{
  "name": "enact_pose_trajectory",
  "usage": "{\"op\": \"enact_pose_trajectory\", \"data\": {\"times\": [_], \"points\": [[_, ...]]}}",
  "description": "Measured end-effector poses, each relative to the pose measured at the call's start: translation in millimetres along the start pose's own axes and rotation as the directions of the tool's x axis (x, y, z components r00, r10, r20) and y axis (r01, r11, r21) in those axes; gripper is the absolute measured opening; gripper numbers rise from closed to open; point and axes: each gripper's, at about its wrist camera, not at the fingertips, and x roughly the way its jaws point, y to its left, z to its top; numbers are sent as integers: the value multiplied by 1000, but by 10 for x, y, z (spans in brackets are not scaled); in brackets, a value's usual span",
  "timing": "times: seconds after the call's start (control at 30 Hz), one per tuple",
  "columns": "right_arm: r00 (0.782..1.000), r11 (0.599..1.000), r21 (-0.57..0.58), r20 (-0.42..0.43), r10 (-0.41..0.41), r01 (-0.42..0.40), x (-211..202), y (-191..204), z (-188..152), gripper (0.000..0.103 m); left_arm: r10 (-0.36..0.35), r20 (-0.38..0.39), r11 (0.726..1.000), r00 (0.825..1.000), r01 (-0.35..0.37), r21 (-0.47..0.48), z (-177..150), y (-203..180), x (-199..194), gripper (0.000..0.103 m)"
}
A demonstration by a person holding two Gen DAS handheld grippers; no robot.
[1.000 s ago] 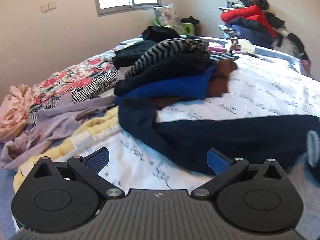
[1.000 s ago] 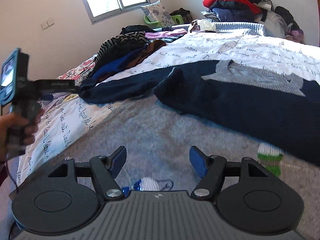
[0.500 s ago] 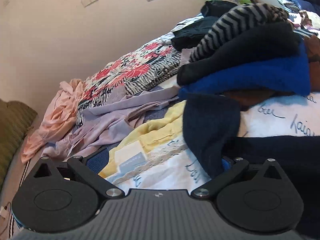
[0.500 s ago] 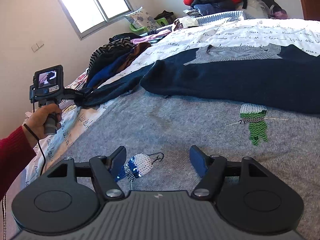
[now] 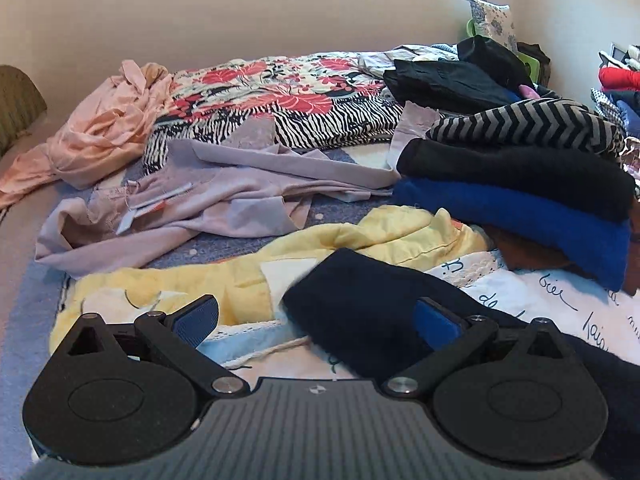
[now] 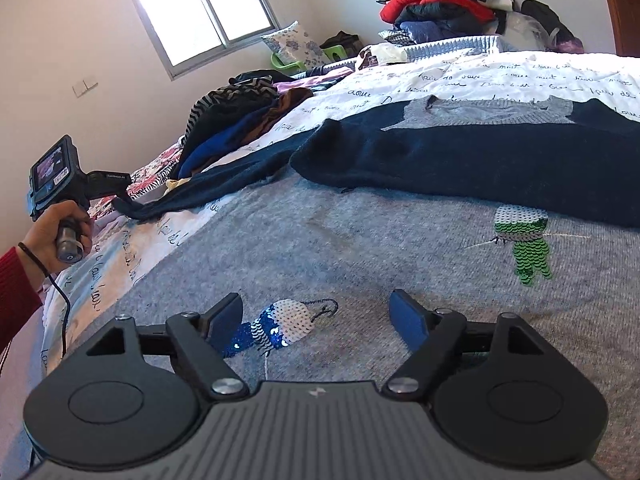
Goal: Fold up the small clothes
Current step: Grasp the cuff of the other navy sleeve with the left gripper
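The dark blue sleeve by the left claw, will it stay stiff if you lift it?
Probably not. The dark blue sleeve is soft knit lying limp on the bed, so it would likely droop. It looks fuzzy, so probably not slippery.

Folded stack blocks the right; bare bedspread beyond sweater lies open.

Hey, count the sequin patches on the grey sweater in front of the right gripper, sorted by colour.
Blue and white sequin patch: 1
Green and white sequin patch: 1
Total: 2
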Motion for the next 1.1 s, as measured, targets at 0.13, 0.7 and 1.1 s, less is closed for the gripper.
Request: {"op": "enact_pose_trajectory", "data": {"times": [0.13, 0.7, 1.1], "points": [[1000, 1000, 11, 10, 11, -11, -7, -24, -16, 81, -183, -110, 969, 977, 161, -186, -59, 198, 183, 103], [1000, 1000, -23, 17, 4, -4, 18, 18, -33, 85, -541, 98, 687, 835, 507, -521, -190, 568, 286, 94], [999, 1000, 9, 30, 29, -29, 3, -40, -40, 85, -625, 72, 590, 777, 531, -608, -328, 790, 415, 60]]}}
